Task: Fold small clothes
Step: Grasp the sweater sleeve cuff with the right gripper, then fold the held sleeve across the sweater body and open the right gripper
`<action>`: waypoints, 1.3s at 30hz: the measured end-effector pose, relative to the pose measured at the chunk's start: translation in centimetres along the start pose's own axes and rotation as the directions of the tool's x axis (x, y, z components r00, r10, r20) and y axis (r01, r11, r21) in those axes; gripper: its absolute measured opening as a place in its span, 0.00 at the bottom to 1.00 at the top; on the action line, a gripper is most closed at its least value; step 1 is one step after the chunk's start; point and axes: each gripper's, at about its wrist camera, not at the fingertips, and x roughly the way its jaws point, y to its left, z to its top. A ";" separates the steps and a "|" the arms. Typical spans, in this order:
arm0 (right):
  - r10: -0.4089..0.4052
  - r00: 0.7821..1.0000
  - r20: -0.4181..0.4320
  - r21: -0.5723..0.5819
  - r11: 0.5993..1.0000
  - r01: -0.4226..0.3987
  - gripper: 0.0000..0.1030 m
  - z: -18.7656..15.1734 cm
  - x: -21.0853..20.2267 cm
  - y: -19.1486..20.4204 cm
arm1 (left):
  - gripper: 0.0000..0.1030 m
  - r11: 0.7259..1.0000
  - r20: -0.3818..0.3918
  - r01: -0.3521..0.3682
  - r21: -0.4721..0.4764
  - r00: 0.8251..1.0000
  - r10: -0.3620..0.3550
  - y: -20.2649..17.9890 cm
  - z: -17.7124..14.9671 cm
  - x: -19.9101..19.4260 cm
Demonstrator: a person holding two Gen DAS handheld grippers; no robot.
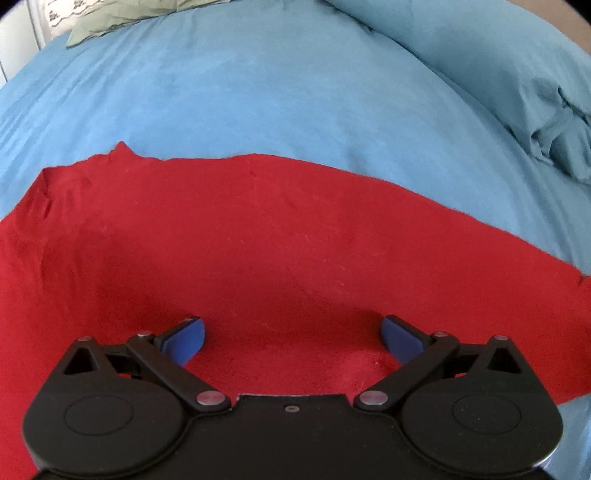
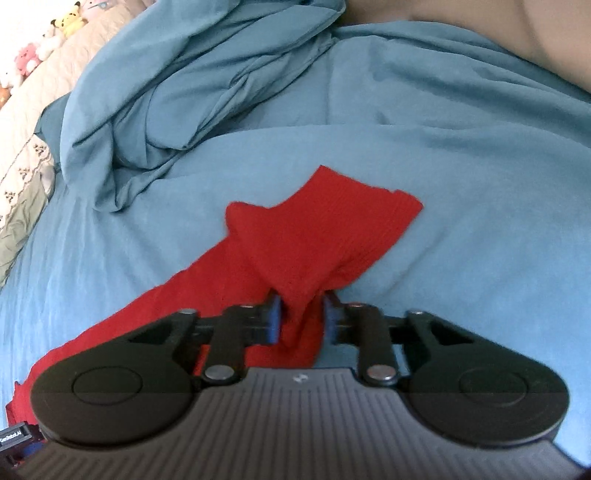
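A red garment lies spread flat on the blue bed cover. My left gripper is open, its blue fingers wide apart and resting low over the red cloth, holding nothing. In the right wrist view my right gripper is shut on a bunched part of the red garment, which fans out ahead of the fingers toward a ribbed end. The rest of the garment trails to the lower left under the gripper body.
A rumpled blue duvet is heaped at the back left of the right view and at the right edge of the left view. A patterned quilt with plush toys lies far left. A green cloth lies at the far edge.
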 end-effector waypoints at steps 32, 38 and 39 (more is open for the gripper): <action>0.470 0.818 -0.331 -0.746 0.400 -0.532 0.73 -30.4 -6.8 38.5 | 1.00 0.954 0.119 -0.178 -0.241 0.970 0.211 25.9 -9.9 -15.0; 0.478 0.824 -0.304 -0.822 0.307 -0.481 0.78 -28.8 -7.9 34.6 | 1.00 0.985 0.186 -0.109 -0.133 0.974 0.133 22.5 -8.4 -15.2; 0.473 0.829 -0.297 -0.826 0.308 -0.472 0.78 -28.0 -8.0 33.8 | 1.00 0.990 0.196 -0.092 -0.110 0.974 0.112 21.6 -7.9 -15.0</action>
